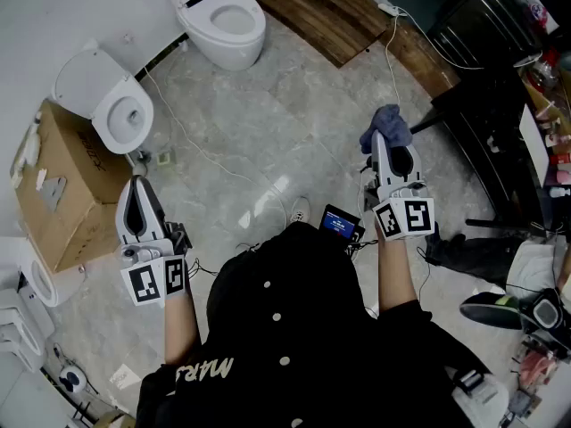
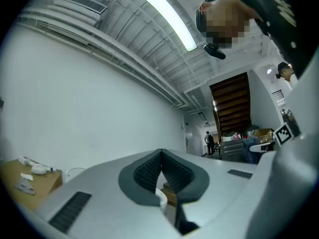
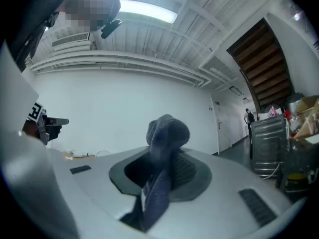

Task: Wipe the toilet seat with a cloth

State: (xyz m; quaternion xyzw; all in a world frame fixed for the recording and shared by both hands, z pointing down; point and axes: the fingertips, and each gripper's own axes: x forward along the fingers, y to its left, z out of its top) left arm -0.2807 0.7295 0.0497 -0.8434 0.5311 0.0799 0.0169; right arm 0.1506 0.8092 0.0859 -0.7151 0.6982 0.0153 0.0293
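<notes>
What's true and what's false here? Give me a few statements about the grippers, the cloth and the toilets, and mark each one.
1. The right gripper clamps a blue-grey cloth. True.
2. The left gripper holds a cloth too. False: its jaws are together with nothing between them.
3. The cloth is pressed on a toilet seat. False: it is held up over the grey floor, apart from both toilets.
4. A cardboard box stands beside the left toilet. True.
5. The top toilet has its lid down. False: the lid is up and the bowl shows.
</notes>
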